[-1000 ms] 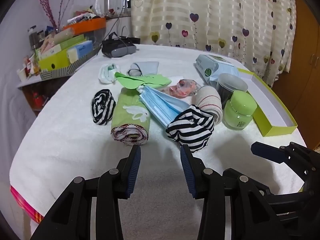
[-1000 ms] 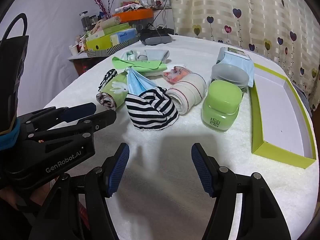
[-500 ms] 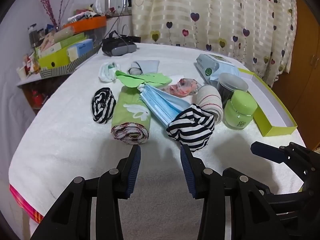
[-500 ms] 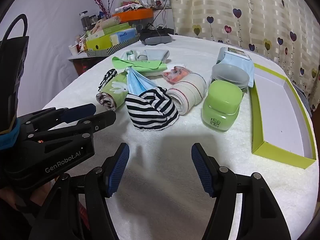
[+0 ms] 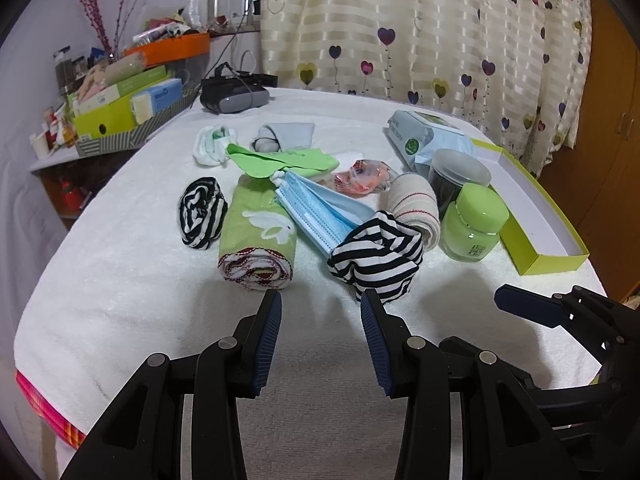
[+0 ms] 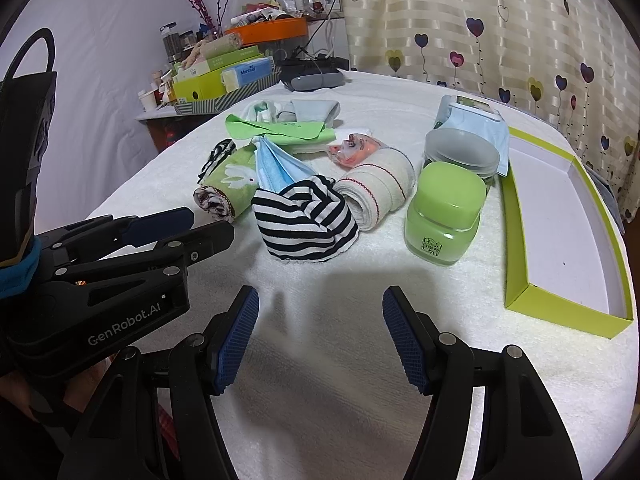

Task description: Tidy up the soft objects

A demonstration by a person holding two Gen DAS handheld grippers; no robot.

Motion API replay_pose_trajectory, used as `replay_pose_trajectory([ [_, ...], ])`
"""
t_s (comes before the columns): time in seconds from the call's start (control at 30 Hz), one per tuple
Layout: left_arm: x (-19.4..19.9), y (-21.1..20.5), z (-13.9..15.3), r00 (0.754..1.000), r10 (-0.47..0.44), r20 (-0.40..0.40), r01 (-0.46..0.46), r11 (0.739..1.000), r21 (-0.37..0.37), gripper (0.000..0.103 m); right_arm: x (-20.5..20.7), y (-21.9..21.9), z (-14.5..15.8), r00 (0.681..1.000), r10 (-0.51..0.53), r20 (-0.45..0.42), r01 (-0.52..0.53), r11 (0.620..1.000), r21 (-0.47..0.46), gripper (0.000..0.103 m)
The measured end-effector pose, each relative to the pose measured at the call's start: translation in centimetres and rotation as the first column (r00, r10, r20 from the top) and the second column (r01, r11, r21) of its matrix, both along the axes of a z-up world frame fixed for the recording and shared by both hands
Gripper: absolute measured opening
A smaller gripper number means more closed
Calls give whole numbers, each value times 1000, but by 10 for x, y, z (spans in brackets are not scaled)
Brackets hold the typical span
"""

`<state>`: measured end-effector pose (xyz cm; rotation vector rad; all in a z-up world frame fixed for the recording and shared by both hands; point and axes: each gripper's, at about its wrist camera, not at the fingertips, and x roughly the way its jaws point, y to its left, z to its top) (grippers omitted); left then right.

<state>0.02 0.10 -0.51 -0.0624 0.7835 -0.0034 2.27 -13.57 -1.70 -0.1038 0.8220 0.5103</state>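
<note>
The left tongs (image 5: 320, 308) hang over the white-covered desk (image 5: 120, 280) with jaws apart and nothing between them. Just beyond their tips lie a rolled green towel (image 5: 258, 236) and a striped cloth (image 5: 378, 258), with blue masks (image 5: 316, 210) between and touching both. A 2nd striped roll (image 5: 200, 212) sits left of the towel. Right of the striped cloth are a beige bandage roll (image 5: 416, 204), a green jar (image 5: 476, 222) and a dark jar (image 5: 458, 172) behind it. A green box (image 5: 548, 258) lies at the right edge. The right tongs' blue tip (image 5: 524, 308) shows at lower right.
</note>
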Motion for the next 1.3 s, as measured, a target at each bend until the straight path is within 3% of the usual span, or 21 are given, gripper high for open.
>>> replay_pose_trajectory([
  [1.3, 0, 0, -2, 1000, -4, -14, 4, 1000, -19, 40, 2, -1, 0, 1000, -2, 2, 2, 1000, 3, 65],
])
